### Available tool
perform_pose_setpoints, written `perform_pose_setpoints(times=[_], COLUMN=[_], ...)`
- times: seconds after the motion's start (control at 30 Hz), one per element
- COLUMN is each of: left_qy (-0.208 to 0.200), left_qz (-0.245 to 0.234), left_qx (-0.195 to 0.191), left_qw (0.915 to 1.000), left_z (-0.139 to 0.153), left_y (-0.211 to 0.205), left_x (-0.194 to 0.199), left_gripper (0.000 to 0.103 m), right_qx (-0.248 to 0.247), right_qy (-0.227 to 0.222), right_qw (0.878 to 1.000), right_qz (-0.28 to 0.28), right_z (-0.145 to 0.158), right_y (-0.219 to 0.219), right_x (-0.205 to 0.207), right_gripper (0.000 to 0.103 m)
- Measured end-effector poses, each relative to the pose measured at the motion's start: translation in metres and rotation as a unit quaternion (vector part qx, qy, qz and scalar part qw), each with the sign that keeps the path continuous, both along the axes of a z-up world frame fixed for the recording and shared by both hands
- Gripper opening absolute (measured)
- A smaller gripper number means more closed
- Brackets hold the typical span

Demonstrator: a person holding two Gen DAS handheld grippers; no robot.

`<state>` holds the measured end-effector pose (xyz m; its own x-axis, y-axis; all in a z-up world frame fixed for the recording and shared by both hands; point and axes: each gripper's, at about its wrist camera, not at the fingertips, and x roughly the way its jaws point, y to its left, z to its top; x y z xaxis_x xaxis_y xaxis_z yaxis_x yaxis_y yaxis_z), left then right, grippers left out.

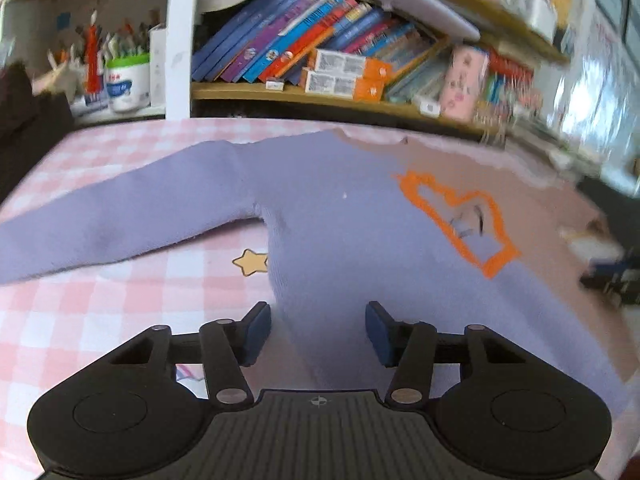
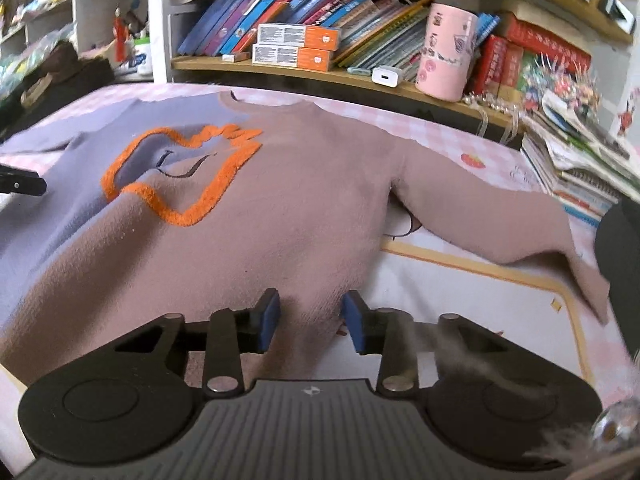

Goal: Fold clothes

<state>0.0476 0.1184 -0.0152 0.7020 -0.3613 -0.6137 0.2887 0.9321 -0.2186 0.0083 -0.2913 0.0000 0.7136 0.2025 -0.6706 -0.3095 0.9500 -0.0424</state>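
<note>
A two-tone sweater [image 2: 256,216] lies spread flat, front up, on a surface covered by a pink checked cloth [image 1: 100,320]; whether that surface is a bed or something else cannot be told. One half of the sweater is lavender, the other dusty brown, and an orange outlined patch [image 2: 180,168] sits across the chest where the two colours meet. The neckline [image 2: 272,106] points toward the far edge, just below a wooden shelf [image 2: 280,74] packed with leaning books [image 2: 256,12]. The lavender sleeve [image 1: 120,216] stretches out toward the left edge, and the brown sleeve [image 2: 500,216] runs toward the right edge, its cuff bent downward near a stack of papers [image 2: 580,160].

The left tool [image 1: 318,330] hovers over the lavender side seam near the hem, at the near edge, its blue-padded fingers [image 1: 256,334] set wide apart with nothing between them but the fabric below. The right tool [image 2: 310,322] sits over the brown side of the hem, fingers [image 2: 354,326] parted somewhat less widely, straddling the fabric edge without gripping it.

On the shelf stand two white-and-orange boxes [image 2: 296,46], a white charger block [image 2: 386,77] and a pink cylindrical tin [image 2: 444,56]. A yellow star print [image 1: 250,262] shows on the cloth under the lavender armpit. The right part of the left wrist view is blurred.
</note>
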Motion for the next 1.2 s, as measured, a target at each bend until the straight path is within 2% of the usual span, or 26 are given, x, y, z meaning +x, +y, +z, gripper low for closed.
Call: perform_pose_setpoints(times=[0.07,0.13,0.17,0.2,0.27,0.37,0.57,0.63,0.77,0.87,0.9,0.97,1.07,1.2], left_qy=[0.006,0.004,-0.002,-0.011,-0.025,-0.027,-0.026,-0.025,-0.011,-0.019,-0.023,-0.029,-0.032,-0.023], left_qz=[0.011,0.018,0.017,0.014,0.011,0.022,0.049,0.066,0.092,0.092,0.087,0.077,0.064,0.055], left_qx=[-0.022,-0.016,-0.005,0.009,0.037,0.055,0.080,0.089,0.068,0.055,0.047,0.033,0.045,0.049], left_qw=[0.9997,0.9997,0.9998,0.9998,0.9990,0.9979,0.9952,0.9935,0.9934,0.9940,0.9948,0.9961,0.9964,0.9970], left_z=[-0.002,-0.003,-0.004,-0.004,-0.004,-0.002,0.004,0.004,0.002,0.006,0.009,0.014,0.018,0.012], left_y=[0.007,0.008,0.007,0.004,0.000,0.006,0.025,0.033,0.052,0.054,0.053,0.050,0.035,0.023], left_x=[0.004,0.005,0.004,0.002,-0.002,-0.003,-0.007,-0.009,-0.012,-0.014,-0.015,-0.013,-0.006,0.003], left_gripper=[0.022,0.007,0.005,0.005,0.005,0.004,0.002,0.000,0.000,0.000,0.001,0.011,0.022,0.030], right_qx=[0.016,0.029,0.035,0.036,0.033,0.019,0.059,0.055,0.044,0.043,0.043,0.039,0.026,0.027], right_qy=[0.002,0.002,0.002,0.002,0.002,-0.006,-0.010,-0.012,-0.014,-0.010,-0.008,-0.007,-0.006,-0.001], right_qw=[1.000,0.999,0.999,0.999,0.999,1.000,0.998,0.998,0.999,0.999,0.999,0.999,0.999,1.000], right_qz=[-0.009,-0.016,-0.018,-0.015,-0.007,0.008,0.011,0.016,0.027,0.031,0.030,0.029,0.025,0.011], right_z=[-0.001,-0.002,-0.002,-0.002,-0.003,-0.003,-0.008,-0.008,-0.008,-0.007,-0.007,-0.006,-0.005,-0.003], right_y=[-0.001,0.000,0.000,0.002,0.009,0.022,0.029,0.032,0.039,0.039,0.038,0.035,0.026,0.011], right_x=[0.001,0.001,0.001,0.002,0.003,0.002,-0.001,0.002,0.007,0.009,0.009,0.007,0.003,0.002], right_gripper=[0.030,0.027,0.022,0.016,0.012,0.010,0.010,0.010,0.010,0.010,0.010,0.010,0.011,0.012])
